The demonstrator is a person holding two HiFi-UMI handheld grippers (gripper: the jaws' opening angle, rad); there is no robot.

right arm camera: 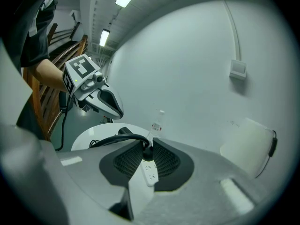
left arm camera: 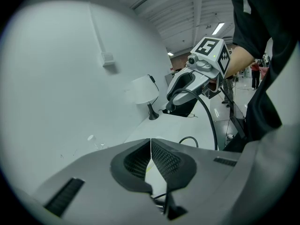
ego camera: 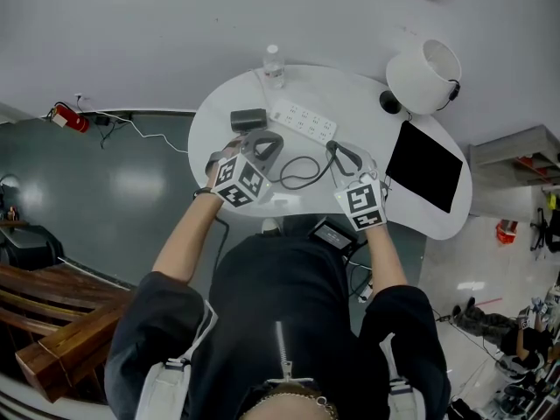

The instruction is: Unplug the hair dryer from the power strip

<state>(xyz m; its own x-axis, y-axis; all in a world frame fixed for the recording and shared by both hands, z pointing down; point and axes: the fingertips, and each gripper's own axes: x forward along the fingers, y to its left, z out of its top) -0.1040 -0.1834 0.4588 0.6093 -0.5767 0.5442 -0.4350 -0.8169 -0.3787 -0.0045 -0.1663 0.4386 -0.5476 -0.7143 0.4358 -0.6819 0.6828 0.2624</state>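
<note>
The white power strip lies across the back of the round white table, and the black hair dryer sits at its left end. My right gripper is shut on the dryer's black plug, just above the strip. I cannot tell whether the plug sits in a socket. The black cable loops across the table between the two grippers. My left gripper is shut with nothing in it, its pads touching, close in front of the dryer.
A clear bottle stands at the table's back edge. At the right are a white lamp and a flat black panel. A second cable runs over the floor at the left.
</note>
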